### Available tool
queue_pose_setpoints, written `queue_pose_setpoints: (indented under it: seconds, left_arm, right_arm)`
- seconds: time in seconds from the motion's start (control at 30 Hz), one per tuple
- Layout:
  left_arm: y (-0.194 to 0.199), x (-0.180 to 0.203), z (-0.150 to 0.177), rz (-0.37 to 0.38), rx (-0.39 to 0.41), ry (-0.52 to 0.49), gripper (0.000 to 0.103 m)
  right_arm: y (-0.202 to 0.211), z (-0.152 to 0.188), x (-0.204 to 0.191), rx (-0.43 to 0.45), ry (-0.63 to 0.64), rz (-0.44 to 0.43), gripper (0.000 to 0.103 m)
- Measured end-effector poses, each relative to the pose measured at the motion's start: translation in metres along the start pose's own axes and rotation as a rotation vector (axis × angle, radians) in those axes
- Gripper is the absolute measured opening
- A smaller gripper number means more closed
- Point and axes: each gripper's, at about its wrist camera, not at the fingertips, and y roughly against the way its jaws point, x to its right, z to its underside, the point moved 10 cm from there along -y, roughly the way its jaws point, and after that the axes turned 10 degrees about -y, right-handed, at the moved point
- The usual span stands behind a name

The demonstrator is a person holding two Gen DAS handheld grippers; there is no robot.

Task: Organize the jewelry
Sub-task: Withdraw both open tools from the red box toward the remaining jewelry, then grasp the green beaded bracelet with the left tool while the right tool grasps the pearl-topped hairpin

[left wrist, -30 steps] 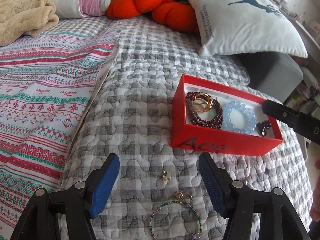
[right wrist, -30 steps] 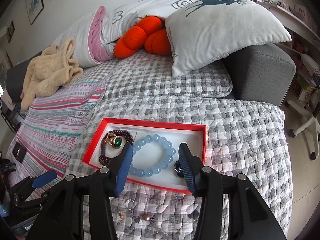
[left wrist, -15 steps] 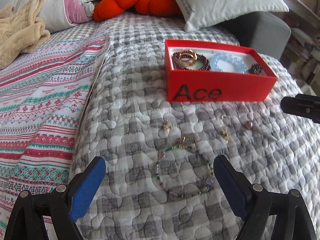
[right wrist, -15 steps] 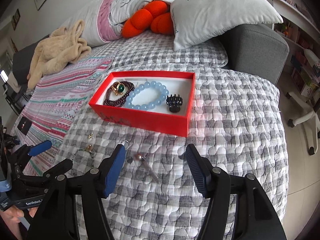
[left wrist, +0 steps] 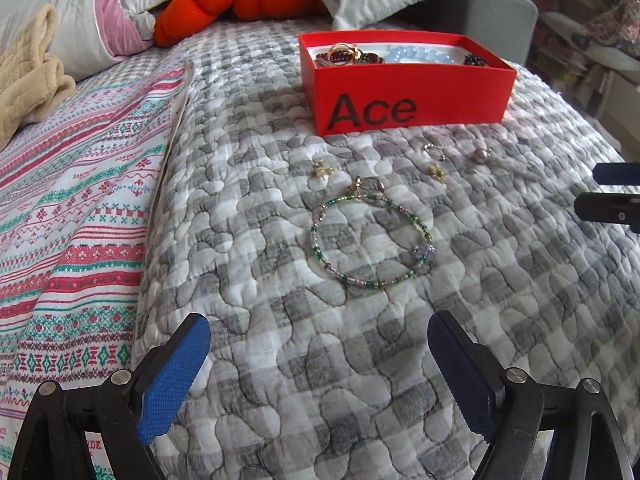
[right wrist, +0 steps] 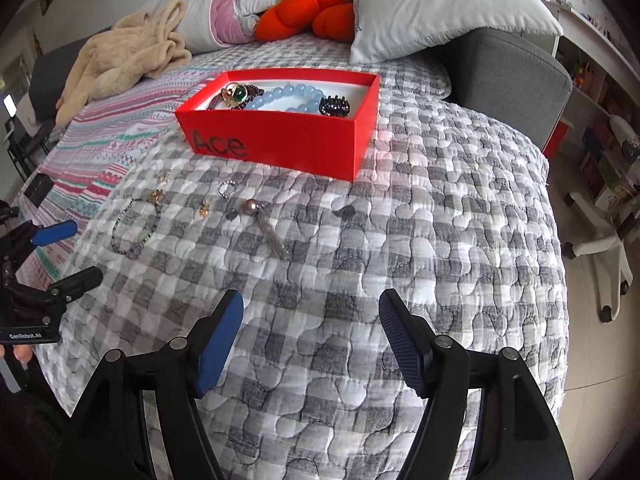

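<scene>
Jewelry: loose pieces lie on the quilt (left wrist: 248, 208), ahead of both claws and short of the box.
Box (left wrist: 408, 92): red, marked "Ace", farther ahead on the quilt; open top.
Box contents: gold ring (right wrist: 234, 94) on dark red beads (right wrist: 256, 90) at the left end, blue bracelet (right wrist: 290, 94) in the middle, black clip (right wrist: 335, 106) at the right end.
Beaded bracelet (left wrist: 370, 236): green and purple loop, straight ahead of the left claw, lying flat.
Gold charm (left wrist: 322, 169): beyond the loop, toward the left, apart from it.
Gold earring (left wrist: 437, 171): beyond the loop, toward the right.
Silver ring (left wrist: 434, 151): just past the earring, near the box front.
Pearl pin (right wrist: 254, 206): pearl head ahead and left of the right claw, its stem running back toward that claw.
Left claw (left wrist: 318, 376): fingers spread wide, holding nothing, above the quilt.
Right claw (right wrist: 311, 340): fingers spread wide, holding nothing, above the quilt.
Background: pillow (right wrist: 448, 12), orange cushion (right wrist: 316, 12) and beige blanket (right wrist: 128, 56) beyond the box.
</scene>
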Motion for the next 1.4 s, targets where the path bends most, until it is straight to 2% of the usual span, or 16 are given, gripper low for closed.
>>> queue_pose_setpoints:
  seconds: [0.13, 0.3, 0.43, 0.6, 0.73, 0.87, 1.0, 1.17, 1.4]
  left_arm:
    - [-0.005, 0.012, 0.0, 0.04, 0.005, -0.042, 0.092]
    - [-0.013, 0.019, -0.014, 0.083, 0.031, -0.039, 0.091]
    - [-0.016, 0.01, -0.025, 0.107, 0.044, 0.043, 0.079]
    - [-0.018, 0.006, -0.037, 0.141, 0.059, 0.107, 0.078]
    - [-0.027, 0.016, -0.039, 0.13, 0.034, 0.052, 0.078]
    - [-0.034, 0.023, -0.038, 0.079, 0.007, -0.024, 0.079]
    - [-0.034, 0.022, -0.039, 0.081, 0.008, -0.013, 0.079]
    - [-0.031, 0.018, -0.039, 0.07, 0.012, -0.008, 0.063]
    - [-0.029, 0.01, -0.038, 0.094, 0.006, 0.025, 0.058]
  right_arm:
    - [-0.006, 0.012, 0.002, -0.011, 0.059, 0.025, 0.073]
    - [-0.009, 0.014, 0.002, 0.0, 0.09, 0.035, 0.075]
    - [-0.009, 0.013, 0.004, -0.003, 0.074, 0.021, 0.075]
    - [-0.009, 0.012, 0.003, -0.002, 0.084, 0.024, 0.075]
    - [-0.009, 0.006, 0.004, -0.003, 0.064, 0.014, 0.075]
    - [-0.009, -0.003, 0.005, -0.004, 0.019, -0.012, 0.075]
    - [-0.014, -0.007, 0.009, -0.013, -0.029, -0.022, 0.075]
    - [-0.02, -0.013, 0.011, -0.007, -0.055, -0.009, 0.075]
    - [-0.031, -0.021, 0.003, 0.021, 0.014, 0.056, 0.075]
